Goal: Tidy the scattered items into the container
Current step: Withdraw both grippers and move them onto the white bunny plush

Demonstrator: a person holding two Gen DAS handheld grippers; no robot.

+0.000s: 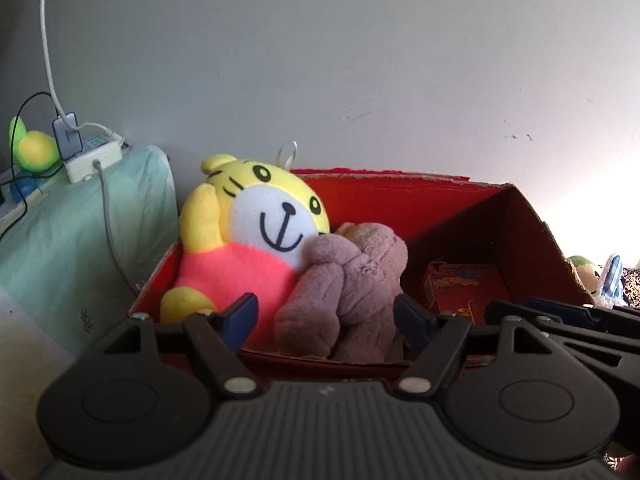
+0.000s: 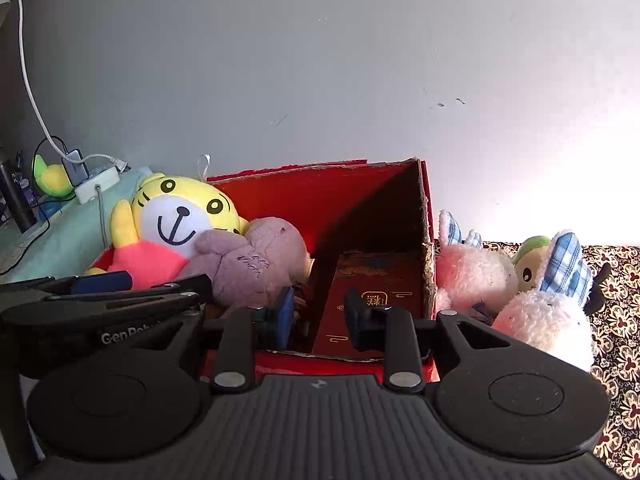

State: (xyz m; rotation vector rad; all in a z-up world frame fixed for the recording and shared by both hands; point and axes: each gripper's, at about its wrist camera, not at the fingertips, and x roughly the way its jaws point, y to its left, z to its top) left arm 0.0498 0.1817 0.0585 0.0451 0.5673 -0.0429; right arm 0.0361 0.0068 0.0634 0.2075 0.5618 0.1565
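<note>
Hovering at the near rim of an open red cardboard box (image 1: 400, 196), left gripper (image 1: 326, 320) with blue pads spread wide, nothing pinched; mauve plush bear (image 1: 352, 292) lying between and beyond the pads inside the box, no pad pressing on it. Leaning against the box's left wall, a yellow plush tiger in a pink shirt (image 1: 256, 232), touching the bear's left side. Resting on the box floor at the right, a small red printed carton (image 1: 464, 284). Held just beside, on the right, right gripper (image 2: 320, 316) with pads standing partly apart over the near rim, gripping nothing, the carton beyond them. Lying outside the box, against its right wall on a black-and-gold patterned cloth (image 2: 616, 320), two white fluffy plush rabbits with blue checked ears (image 2: 548, 316) and a green-capped plush toy (image 2: 528, 264) between them. Sitting far left on a pale green cover (image 1: 60, 232), a white power strip (image 1: 92, 160) with cables.
</note>
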